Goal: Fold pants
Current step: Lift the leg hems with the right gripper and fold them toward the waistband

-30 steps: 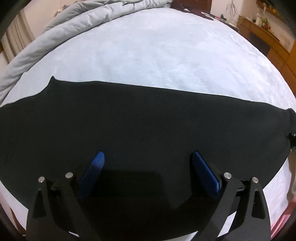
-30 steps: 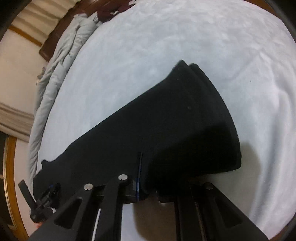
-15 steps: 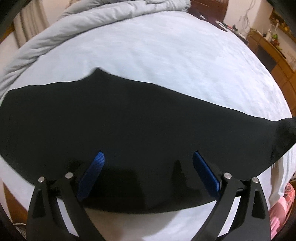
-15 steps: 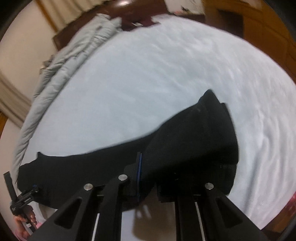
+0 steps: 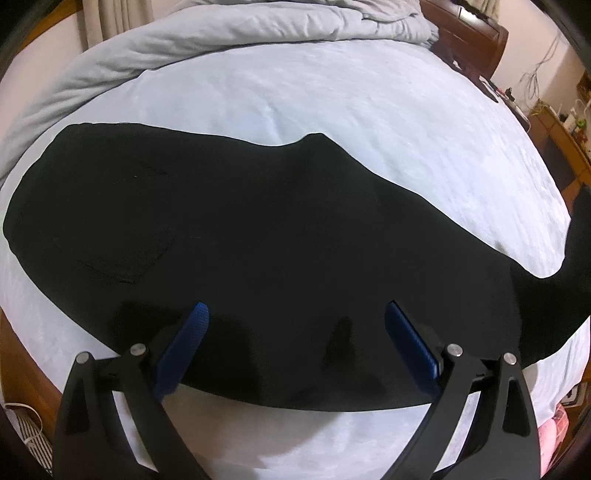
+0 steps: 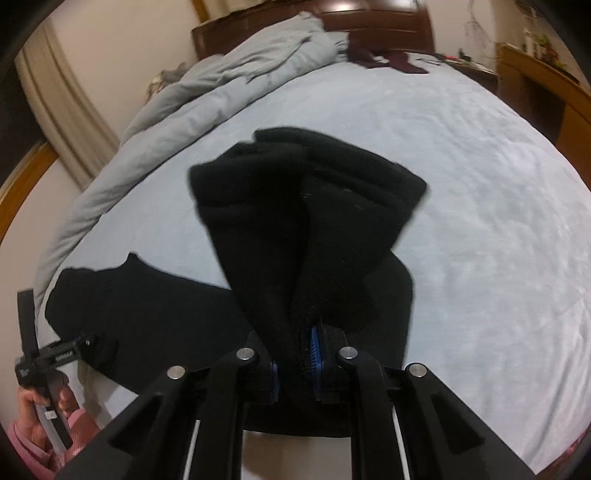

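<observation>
Right wrist view shows the right gripper (image 6: pixel 295 354), clamped on the hem end of the black pants (image 6: pixel 310 229), now lifted off the bed (image 6: pixel 480 166) toward the waist, while the left gripper (image 5: pixel 295 332) hovers spread apart.

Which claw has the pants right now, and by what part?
The right claw is shut on the black pants, gripping the bunched leg end and lifting it. The left claw is open over the pants, holding nothing.

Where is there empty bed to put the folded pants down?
Bare sheet lies between the black pants and the bunched grey duvet, and right of the lifted pant end. The near edge is crowded: pants and both hand-held grippers.
</observation>
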Demonstrator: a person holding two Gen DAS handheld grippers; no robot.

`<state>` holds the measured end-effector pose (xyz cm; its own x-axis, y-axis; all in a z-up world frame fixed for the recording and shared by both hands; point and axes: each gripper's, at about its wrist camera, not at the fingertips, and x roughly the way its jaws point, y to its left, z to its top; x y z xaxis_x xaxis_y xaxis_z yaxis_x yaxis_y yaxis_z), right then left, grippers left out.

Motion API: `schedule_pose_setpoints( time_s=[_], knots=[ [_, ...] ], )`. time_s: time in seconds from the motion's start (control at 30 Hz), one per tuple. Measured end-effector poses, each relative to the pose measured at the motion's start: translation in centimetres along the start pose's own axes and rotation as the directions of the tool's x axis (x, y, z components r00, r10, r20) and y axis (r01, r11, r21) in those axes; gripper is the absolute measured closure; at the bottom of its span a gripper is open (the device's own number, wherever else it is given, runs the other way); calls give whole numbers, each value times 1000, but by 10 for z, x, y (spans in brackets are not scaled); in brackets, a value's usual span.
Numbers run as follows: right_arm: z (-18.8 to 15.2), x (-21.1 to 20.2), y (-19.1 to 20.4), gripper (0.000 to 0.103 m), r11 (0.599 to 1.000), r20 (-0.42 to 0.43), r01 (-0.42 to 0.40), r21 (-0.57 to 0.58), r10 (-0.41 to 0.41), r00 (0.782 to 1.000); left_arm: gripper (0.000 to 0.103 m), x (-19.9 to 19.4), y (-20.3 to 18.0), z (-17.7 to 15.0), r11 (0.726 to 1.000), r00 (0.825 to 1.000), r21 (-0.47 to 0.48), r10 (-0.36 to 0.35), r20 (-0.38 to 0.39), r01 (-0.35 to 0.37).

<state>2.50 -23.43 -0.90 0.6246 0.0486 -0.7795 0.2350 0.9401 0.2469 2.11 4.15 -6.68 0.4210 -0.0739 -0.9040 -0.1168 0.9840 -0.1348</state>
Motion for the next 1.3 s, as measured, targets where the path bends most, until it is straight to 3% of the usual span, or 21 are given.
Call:
schedule_pose_setpoints(
  time_s=[0.57,0.7,0.77,0.83,0.9,0.97,1.03,1.07,1.13,1.2,1.3],
  knots=[
    [-4,55,111,90,980,-113,-131,-147,115,987,7,4,35,5,997,999,-73,-19,-35,17],
    [-13,79,130,90,977,-151,-114,-178,87,985,7,2,41,7,996,999,-91,-22,-28,20],
    [-17,88,134,87,978,-168,-102,-184,71,983,7,3,44,8,995,999,-97,-23,-28,20],
    [-23,94,137,72,976,-187,-120,-183,85,979,7,3,45,7,994,999,-106,-28,-29,25],
    [-29,97,140,52,968,-216,-186,-170,148,965,7,3,45,7,994,999,-106,-32,-30,28],
    [-35,94,145,46,948,-241,-271,-166,227,944,7,4,45,6,994,998,-104,-45,-36,41],
    [-41,91,148,42,917,-279,-373,-142,325,904,7,6,46,5,989,995,-121,-87,-52,80],
    [-44,89,146,41,891,-301,-443,-101,397,867,7,6,42,3,986,992,-136,-109,-61,100],
    [-46,84,140,42,857,-317,-512,-59,470,824,7,8,41,2,978,986,-162,-149,-77,135],
    [-46,69,128,42,863,-287,-501,-65,465,837,7,7,35,1,967,977,-181,-194,-85,177],
    [-42,50,100,41,895,-241,-440,-72,413,879,7,7,17,-3,949,958,-197,-268,-104,245]
  ],
)
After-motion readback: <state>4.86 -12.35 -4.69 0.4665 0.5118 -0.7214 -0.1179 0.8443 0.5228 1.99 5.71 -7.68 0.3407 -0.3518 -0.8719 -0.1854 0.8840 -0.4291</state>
